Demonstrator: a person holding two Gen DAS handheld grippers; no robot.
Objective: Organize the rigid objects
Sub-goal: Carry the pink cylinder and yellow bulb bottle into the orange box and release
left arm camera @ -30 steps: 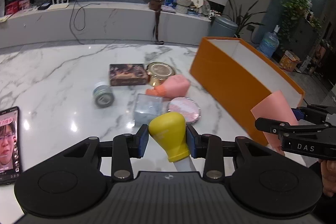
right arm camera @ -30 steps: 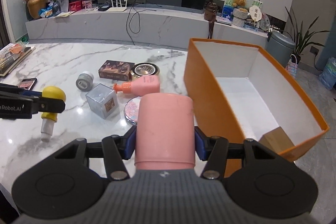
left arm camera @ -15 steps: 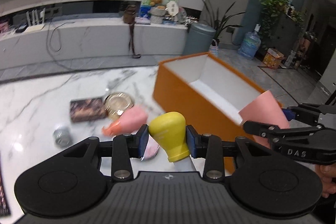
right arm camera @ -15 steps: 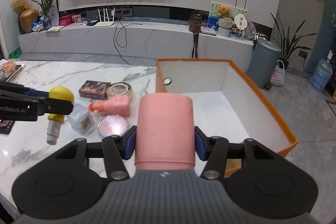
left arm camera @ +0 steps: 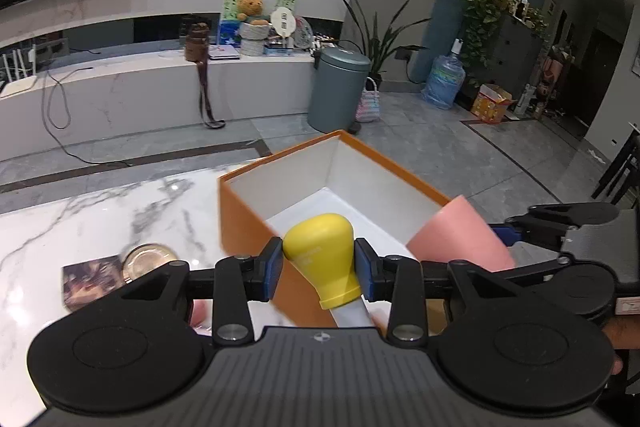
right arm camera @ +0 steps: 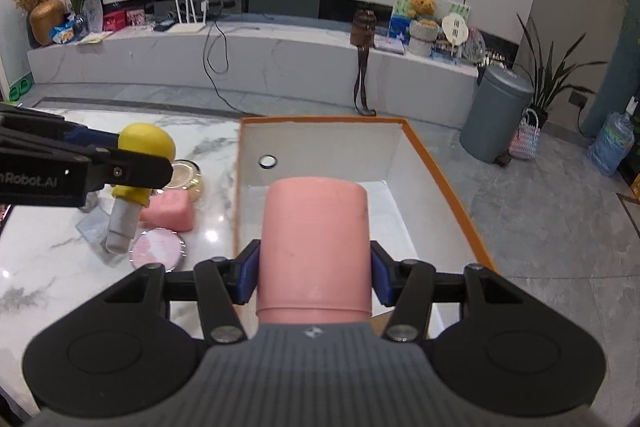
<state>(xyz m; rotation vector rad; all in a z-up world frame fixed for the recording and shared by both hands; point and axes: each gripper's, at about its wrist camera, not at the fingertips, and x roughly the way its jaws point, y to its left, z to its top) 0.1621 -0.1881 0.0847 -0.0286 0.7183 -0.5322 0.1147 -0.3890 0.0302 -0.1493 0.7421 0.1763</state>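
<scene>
My left gripper is shut on a yellow-capped bottle, held over the near wall of the orange box. From the right wrist view that yellow-capped bottle hangs left of the orange box, its white body pointing down. My right gripper is shut on a pink cup, held above the box's white inside. The pink cup shows at the right in the left wrist view.
On the marble table left of the box lie a pink bottle, a round pink compact, a gold tin and a clear cube. A dark printed box sits beside the gold tin. A cardboard piece lies inside the box.
Both grippers have moved with their loads from over the table toward the orange box and risen a little. The pink cup now hangs over the box's inside, the yellow-capped bottle at its wall.
</scene>
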